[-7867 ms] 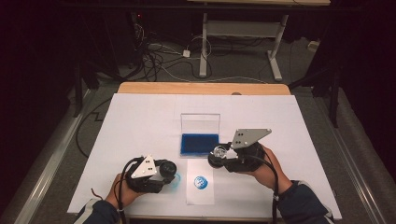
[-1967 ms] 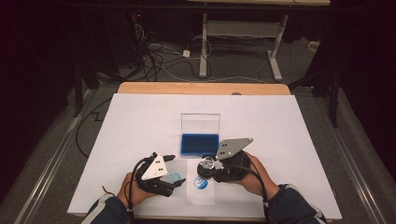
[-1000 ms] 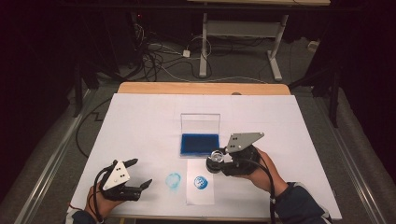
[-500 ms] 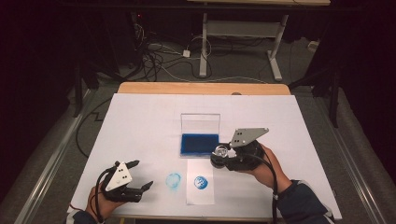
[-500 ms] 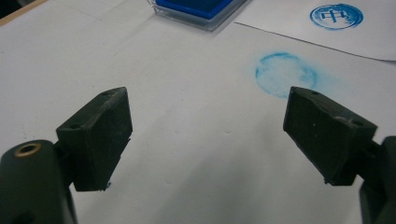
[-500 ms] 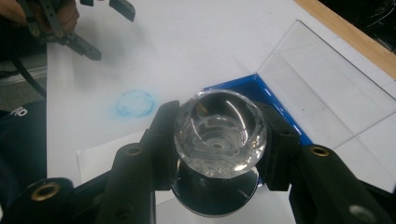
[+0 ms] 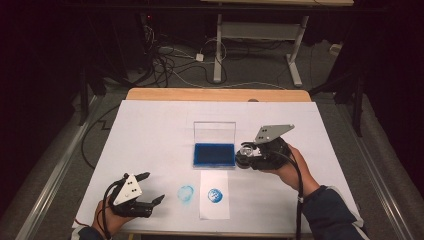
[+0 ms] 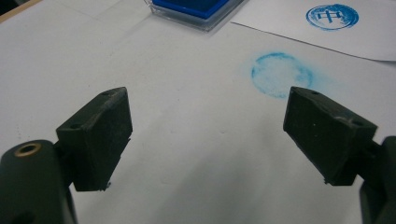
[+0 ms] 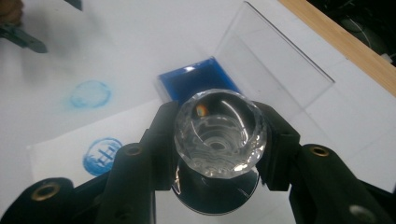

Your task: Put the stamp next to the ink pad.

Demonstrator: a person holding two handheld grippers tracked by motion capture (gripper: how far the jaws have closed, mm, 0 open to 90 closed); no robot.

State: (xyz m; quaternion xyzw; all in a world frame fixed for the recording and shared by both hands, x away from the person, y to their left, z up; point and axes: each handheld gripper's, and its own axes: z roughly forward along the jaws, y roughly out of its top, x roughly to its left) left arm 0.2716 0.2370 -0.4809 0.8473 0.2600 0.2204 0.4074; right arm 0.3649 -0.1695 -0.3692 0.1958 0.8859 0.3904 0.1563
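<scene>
Sitting clamped between the two black jaws of the right claw [image 9: 217, 140]: a clear faceted stamp [image 9: 219, 133], crystal-like top facing the camera in the right gripper view, dark round base showing beneath it. Being held up off the counter [image 7: 150, 135], just right of the ink pad [image 7: 214, 155] in the high view, near that pad's right edge without touching it. Gripping tight on both sides of the stamp's neck, pads pressing against the glassy body.

Lying just beside, toward the middle of the counter: the blue ink pad in its clear case, hinged lid [image 7: 215, 132] standing upright behind the blue bed. Resting just in front of the pad: a white paper sheet [image 7: 215, 207] bearing a crisp round blue stamp print [image 7: 215, 195]. Showing left of the sheet, directly on the white counter surface: a fainter, smudged blue ring mark [image 7: 186, 194].

Hovering well apart at the near left corner: the left claw [image 7: 150, 187], held in a hand, jaws standing wide apart and gripping nothing, bare white counter showing between them in the left gripper view, the smudged ring lying just beyond the far jaw.
</scene>
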